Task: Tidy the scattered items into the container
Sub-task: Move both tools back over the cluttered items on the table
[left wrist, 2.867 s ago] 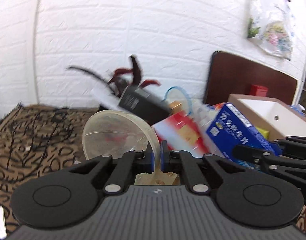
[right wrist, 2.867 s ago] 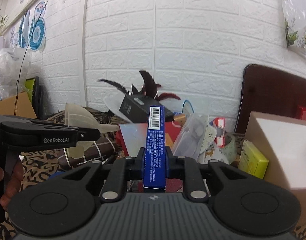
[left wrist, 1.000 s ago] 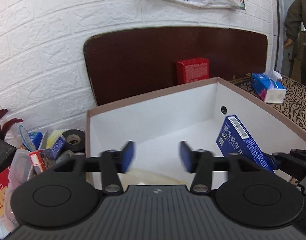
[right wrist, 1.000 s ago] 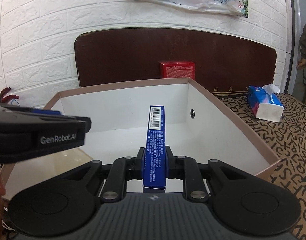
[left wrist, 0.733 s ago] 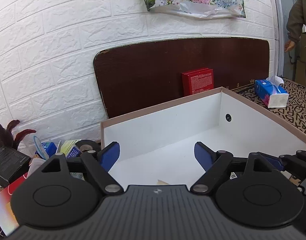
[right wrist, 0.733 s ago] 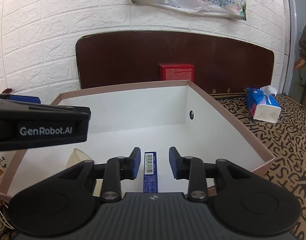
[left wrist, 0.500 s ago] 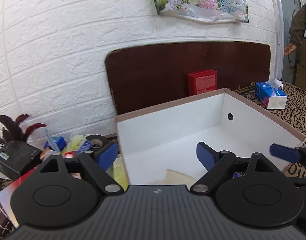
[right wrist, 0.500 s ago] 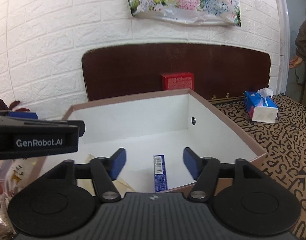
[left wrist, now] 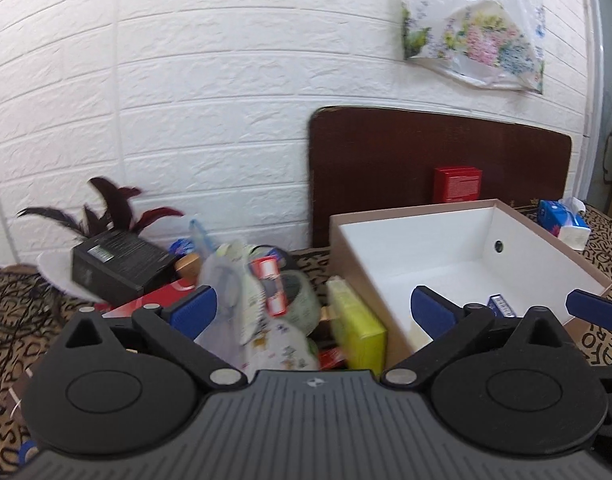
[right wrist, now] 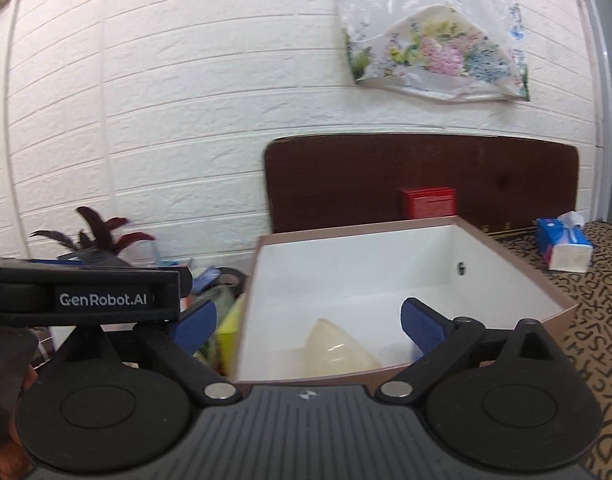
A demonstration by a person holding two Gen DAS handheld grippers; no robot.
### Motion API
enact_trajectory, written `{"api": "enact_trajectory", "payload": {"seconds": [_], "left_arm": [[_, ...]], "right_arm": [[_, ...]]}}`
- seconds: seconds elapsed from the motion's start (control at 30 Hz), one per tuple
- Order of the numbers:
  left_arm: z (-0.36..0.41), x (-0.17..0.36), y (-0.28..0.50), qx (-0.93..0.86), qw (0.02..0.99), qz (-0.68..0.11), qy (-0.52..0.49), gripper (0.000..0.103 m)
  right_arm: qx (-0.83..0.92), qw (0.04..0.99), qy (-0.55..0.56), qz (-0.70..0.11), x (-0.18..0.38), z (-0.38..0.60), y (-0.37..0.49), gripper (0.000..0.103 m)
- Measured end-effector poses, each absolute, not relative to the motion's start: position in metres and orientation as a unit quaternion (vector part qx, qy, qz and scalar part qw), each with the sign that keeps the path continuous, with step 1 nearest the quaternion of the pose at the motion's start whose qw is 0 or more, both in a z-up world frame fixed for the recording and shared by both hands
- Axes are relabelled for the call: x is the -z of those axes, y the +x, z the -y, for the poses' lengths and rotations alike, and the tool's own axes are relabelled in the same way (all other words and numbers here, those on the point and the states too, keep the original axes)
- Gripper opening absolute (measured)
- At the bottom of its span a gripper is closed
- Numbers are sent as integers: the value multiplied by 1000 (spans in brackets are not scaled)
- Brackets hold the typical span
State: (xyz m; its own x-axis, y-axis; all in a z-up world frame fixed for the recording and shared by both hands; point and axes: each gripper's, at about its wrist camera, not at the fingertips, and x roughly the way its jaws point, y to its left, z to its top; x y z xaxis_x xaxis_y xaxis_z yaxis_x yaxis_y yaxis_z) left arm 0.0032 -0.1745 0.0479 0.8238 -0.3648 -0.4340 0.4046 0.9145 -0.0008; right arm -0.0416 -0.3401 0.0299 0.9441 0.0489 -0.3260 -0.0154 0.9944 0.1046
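The white cardboard box [left wrist: 426, 240] with a brown rim stands on the patterned cloth. On its floor lies the blue carton [left wrist: 501, 305]. A translucent plastic lid [right wrist: 334, 352] leans in its near corner. Left of the box is a pile of scattered items: a yellow box [left wrist: 358, 328], a tape roll [left wrist: 297, 292], a clear bag [left wrist: 233, 280] and a black box [left wrist: 117, 264]. My left gripper [left wrist: 312, 308] hangs before the pile, its jaws opening wide with nothing between them. My right gripper [right wrist: 308, 322] hangs before the box's near wall, its jaws opening too, and holds nothing.
A dark brown board [right wrist: 346, 176] leans on the white brick wall behind the box, with a red box [right wrist: 428, 202] against it. A blue tissue pack [right wrist: 562, 246] lies to the right on the cloth. Dark red feathers [left wrist: 113, 208] stick up at the far left.
The right gripper let go of the blue carton, which now lies in the box. Both grippers opened wide, drew back and swung left, bringing the pile into view.
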Motion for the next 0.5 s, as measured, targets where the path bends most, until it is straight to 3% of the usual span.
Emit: {"api": "enact_trajectory", "payload": {"seconds": [0.5], "left_arm": [[89,-32,-1,119,963,-242,23,103]], "right_arm": [[-95,980,4,-173,-27,260,-54,101]]}}
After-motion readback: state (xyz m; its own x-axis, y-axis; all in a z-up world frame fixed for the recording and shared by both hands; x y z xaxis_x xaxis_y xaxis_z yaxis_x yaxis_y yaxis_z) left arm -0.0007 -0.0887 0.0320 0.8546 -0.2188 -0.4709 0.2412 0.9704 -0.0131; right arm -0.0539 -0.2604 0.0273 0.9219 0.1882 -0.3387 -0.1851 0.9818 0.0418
